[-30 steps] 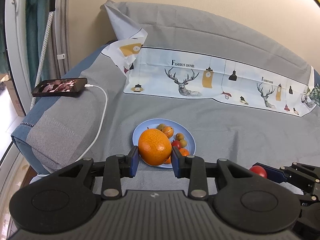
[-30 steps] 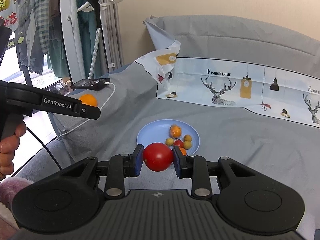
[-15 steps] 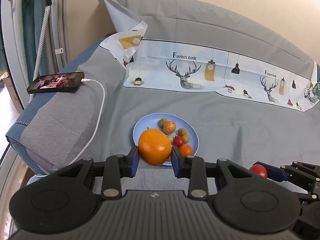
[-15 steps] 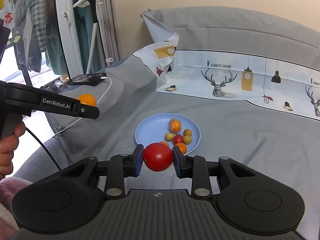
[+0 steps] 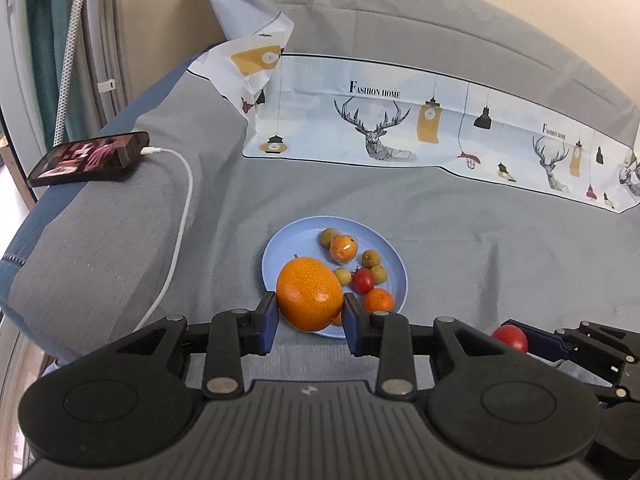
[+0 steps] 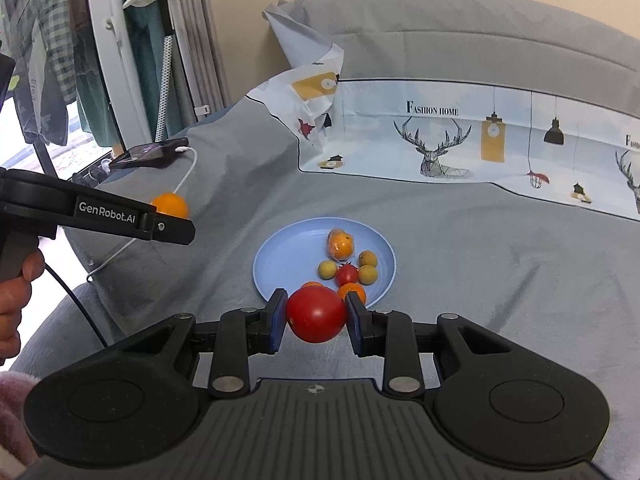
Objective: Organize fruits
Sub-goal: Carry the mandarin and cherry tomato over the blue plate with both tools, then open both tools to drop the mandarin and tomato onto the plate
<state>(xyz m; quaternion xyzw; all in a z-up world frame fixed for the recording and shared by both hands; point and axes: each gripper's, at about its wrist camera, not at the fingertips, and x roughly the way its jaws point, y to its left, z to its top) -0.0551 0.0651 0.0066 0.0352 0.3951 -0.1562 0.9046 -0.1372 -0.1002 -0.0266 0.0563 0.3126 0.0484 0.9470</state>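
A light blue plate (image 5: 298, 240) lies on the grey bed cover and holds several small fruits: small oranges, yellowish round fruits and a small red tomato (image 5: 363, 280). My left gripper (image 5: 310, 316) is shut on a large orange (image 5: 310, 299), held above the plate's near left rim. My right gripper (image 6: 316, 318) is shut on a big red tomato (image 6: 316, 314), held just short of the plate's (image 6: 288, 252) near rim. The right gripper and its tomato (image 5: 510, 338) show at the lower right of the left wrist view. The left gripper with its orange (image 6: 170, 205) shows at the left of the right wrist view.
A phone (image 5: 88, 158) on a white charging cable (image 5: 182, 216) lies on the raised grey pillow at left. A printed deer-pattern cloth (image 5: 400, 128) covers the back of the bed. A clothes rack (image 6: 100, 60) stands by the window at left.
Both grippers have moved a little forward and down towards the plate, each still holding its fruit. The plate's contents have not moved.
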